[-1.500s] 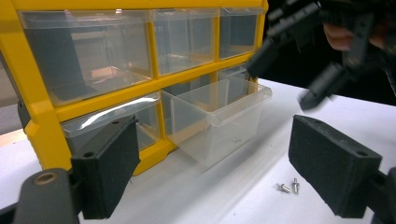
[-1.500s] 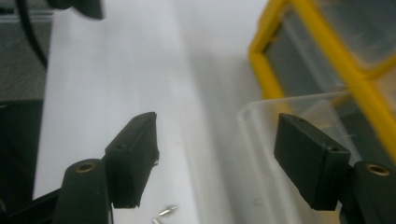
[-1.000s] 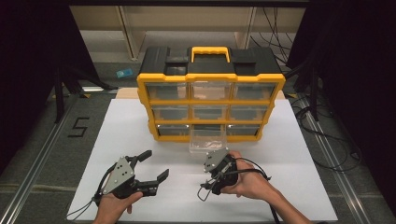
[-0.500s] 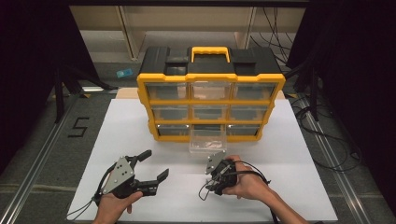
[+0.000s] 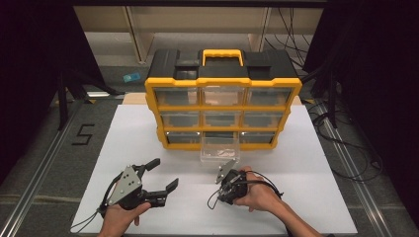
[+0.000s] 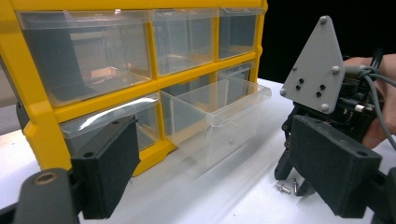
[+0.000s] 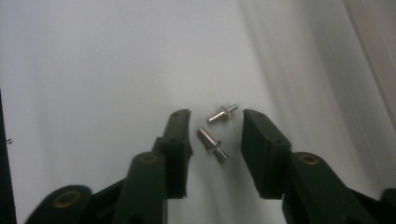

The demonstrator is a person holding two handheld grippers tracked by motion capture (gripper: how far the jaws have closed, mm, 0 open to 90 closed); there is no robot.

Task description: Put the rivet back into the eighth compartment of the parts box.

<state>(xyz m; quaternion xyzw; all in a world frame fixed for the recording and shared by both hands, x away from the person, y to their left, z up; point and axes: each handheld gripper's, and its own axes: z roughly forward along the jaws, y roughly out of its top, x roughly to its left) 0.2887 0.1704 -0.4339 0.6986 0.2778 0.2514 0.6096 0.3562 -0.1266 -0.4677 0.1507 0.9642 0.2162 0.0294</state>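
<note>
Two small metal pins lie on the white table between the right gripper tips, jaws just been closing, pads not yet touching either; in the high view the gripper body hides them. Clear drawer pulled out of the yellow organizer just beyond, contents hard to make out. Left gripper apart, holding nothing, hand cut off at the frame's bottom edge.

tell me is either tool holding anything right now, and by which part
Nothing is held yet. The right tool has just been closing around two small metal pins on the table, its pads not touching them. The left tool is open, holding nothing.
</note>
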